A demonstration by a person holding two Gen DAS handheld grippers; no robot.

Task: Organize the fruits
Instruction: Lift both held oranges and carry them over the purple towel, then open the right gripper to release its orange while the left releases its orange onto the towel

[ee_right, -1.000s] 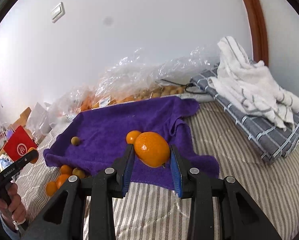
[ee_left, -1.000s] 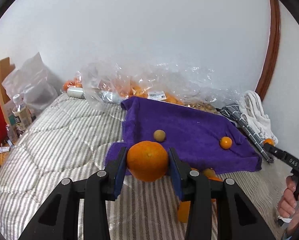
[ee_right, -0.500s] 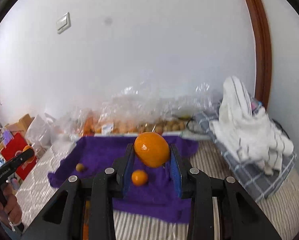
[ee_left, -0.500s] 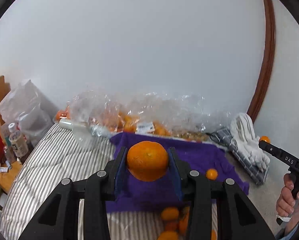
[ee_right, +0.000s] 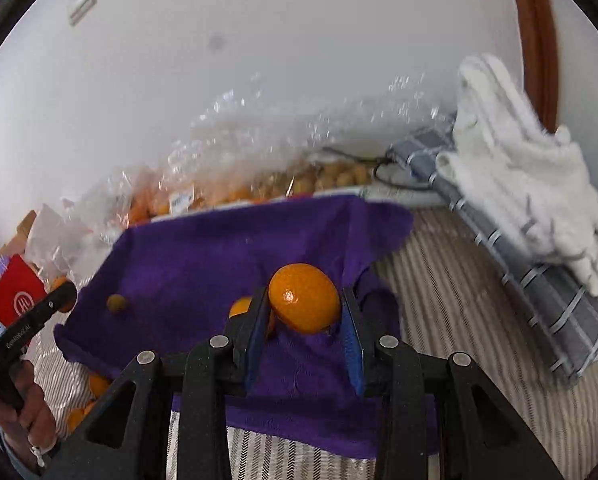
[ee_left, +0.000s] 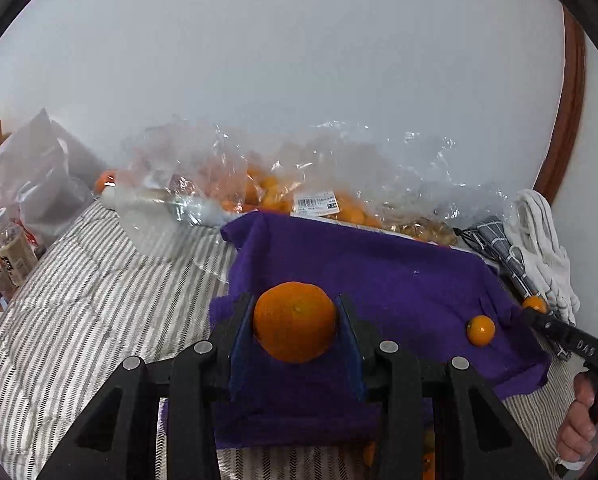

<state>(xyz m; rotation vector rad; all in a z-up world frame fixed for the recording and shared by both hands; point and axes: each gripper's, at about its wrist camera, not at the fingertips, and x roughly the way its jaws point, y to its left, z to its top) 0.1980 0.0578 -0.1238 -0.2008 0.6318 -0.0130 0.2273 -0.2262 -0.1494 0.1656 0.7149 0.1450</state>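
Carrying one fruit in each tool, the person brings both over the purple towel, so the step in hand looks like setting them down on it. Seen along the left gripper, the blue pads are clamped on a round orange, held clear above the towel's near half; a small orange fruit lies on the cloth at about three o'clock from it, and at the far right the person's other hand grips its tool. To do this well, I would lower each fruit until it touches the cloth before easing the pads apart, and keep away from the edges, since round fruit may roll. Seen along the right gripper, the pads pinch an egg-shaped orange over the towel's right half. This view alone shows a dull brownish fruit at nine o'clock, loose oranges off the cloth at seven o'clock, and a fruit half hidden behind the left pad.
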